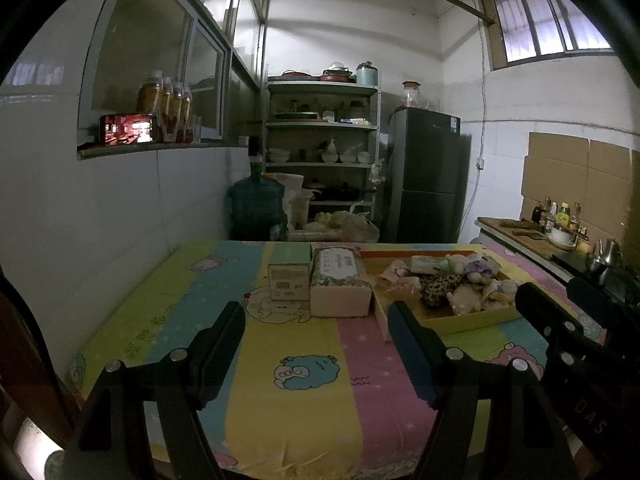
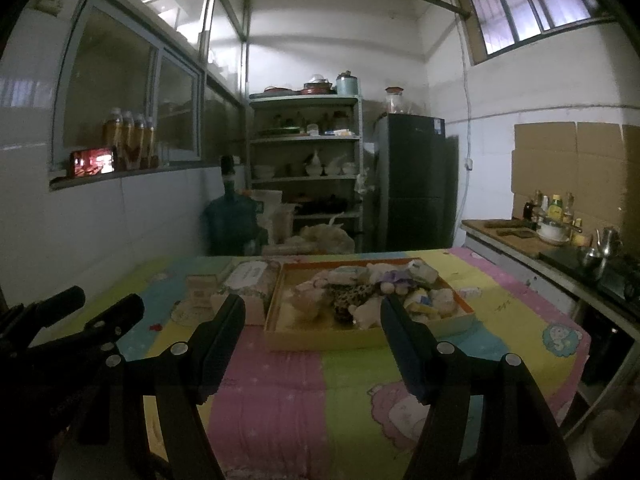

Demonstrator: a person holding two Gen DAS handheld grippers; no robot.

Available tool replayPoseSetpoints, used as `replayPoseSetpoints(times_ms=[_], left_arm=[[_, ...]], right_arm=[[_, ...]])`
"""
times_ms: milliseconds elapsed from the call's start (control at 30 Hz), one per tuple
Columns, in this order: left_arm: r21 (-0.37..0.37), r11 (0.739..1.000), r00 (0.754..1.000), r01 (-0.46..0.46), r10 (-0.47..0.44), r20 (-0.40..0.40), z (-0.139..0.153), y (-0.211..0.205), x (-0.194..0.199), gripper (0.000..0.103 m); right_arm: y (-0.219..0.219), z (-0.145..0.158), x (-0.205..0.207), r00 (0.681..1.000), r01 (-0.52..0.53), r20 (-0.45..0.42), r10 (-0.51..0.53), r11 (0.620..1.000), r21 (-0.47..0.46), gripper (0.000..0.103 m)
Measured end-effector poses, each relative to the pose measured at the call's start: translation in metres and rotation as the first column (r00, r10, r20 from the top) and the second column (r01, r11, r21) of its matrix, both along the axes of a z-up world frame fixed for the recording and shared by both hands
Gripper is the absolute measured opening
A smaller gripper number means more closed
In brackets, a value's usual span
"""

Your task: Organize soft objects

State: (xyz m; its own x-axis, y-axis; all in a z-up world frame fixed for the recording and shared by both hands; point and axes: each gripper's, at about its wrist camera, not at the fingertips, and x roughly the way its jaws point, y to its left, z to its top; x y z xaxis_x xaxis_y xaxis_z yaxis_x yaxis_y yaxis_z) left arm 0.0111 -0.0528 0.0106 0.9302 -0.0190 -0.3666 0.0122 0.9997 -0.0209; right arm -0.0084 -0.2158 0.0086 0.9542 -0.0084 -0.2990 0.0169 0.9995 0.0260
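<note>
Both grippers hang above the near part of a bench covered with a pastel striped cartoon-sheep cloth (image 1: 312, 364), the left gripper (image 1: 316, 316) and the right gripper (image 2: 312, 308) each with black fingers (image 2: 222, 332) spread wide and gripping nothing. The small plush soft toys (image 2: 372, 292), among them a leopard-print one, lie heaped in a shallow yellow cardboard tray (image 2: 320, 338) at the far middle of the bench. Just left of the tray stand a floral tissue box (image 1: 340, 284) and a small green-topped carton (image 1: 289, 276), side by side
</note>
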Motion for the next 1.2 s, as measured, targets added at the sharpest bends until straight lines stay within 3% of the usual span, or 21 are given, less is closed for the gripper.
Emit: replayPoseSetpoints(times_ms=[1200], left_arm=[[-0.001, 1.000, 1.000, 0.002, -0.002, -0.001, -0.0003, -0.0002, 0.0001, 0.074]], right_arm=[[0.0054, 0.0014, 0.0003, 1.000, -0.006, -0.002, 0.006, 1.000, -0.002, 0.072]])
